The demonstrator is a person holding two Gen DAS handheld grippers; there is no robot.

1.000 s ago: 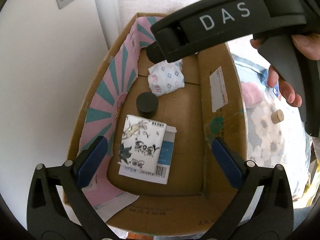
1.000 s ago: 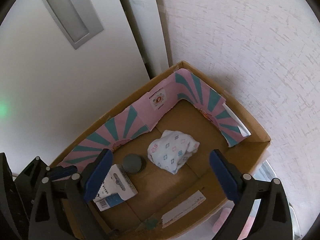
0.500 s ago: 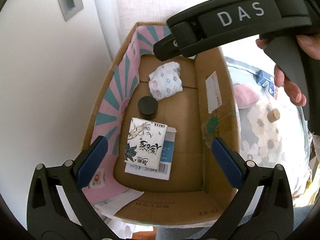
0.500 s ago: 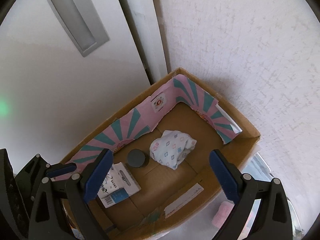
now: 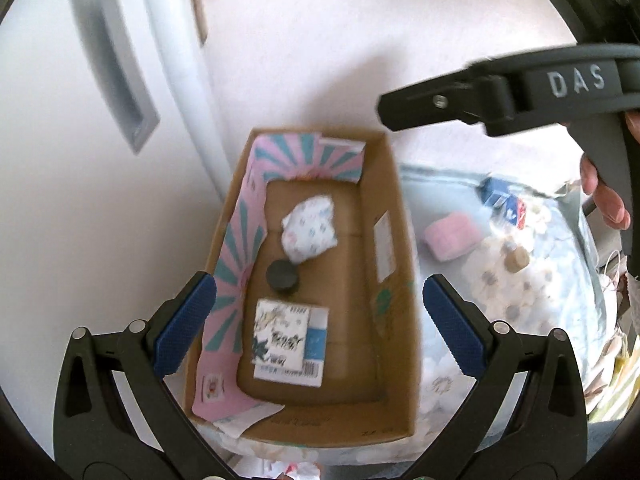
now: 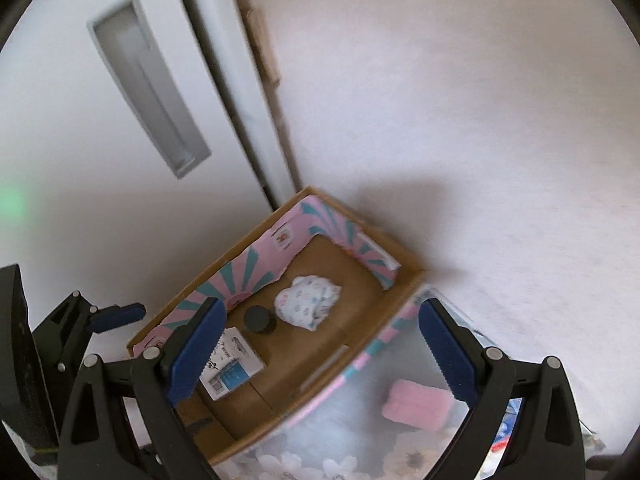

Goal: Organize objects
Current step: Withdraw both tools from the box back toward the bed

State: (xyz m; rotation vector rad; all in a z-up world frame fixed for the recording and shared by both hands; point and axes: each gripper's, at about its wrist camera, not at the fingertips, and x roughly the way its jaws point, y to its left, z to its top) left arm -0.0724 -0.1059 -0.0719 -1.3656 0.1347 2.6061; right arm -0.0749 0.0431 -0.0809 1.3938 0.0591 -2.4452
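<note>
A cardboard box (image 5: 394, 208) with a pink and teal lining stands by the wall; it also shows in the right wrist view (image 6: 404, 254). Inside lie a white patterned cloth bundle (image 5: 309, 229) (image 6: 308, 307), a black round lid (image 5: 283, 276) (image 6: 259, 319) and a printed white packet (image 5: 289, 339) (image 6: 233, 362). My left gripper (image 5: 318, 328) is open and empty, high above the box. My right gripper (image 6: 318, 356) is open and empty, also above it. Its body (image 5: 520, 92) crosses the left wrist view at upper right.
Right of the box, on a floral cloth (image 5: 520, 320), lie a pink sponge (image 5: 451, 236) (image 6: 416, 402), a blue and red carton (image 5: 505, 202) and a small wooden cylinder (image 5: 517, 260). A white door with a recessed handle (image 6: 148, 96) stands behind the box.
Both grippers have risen and pulled back from the box, which looks smaller. The right gripper has drifted right, and the pink sponge has come into its view. Both stay open.
</note>
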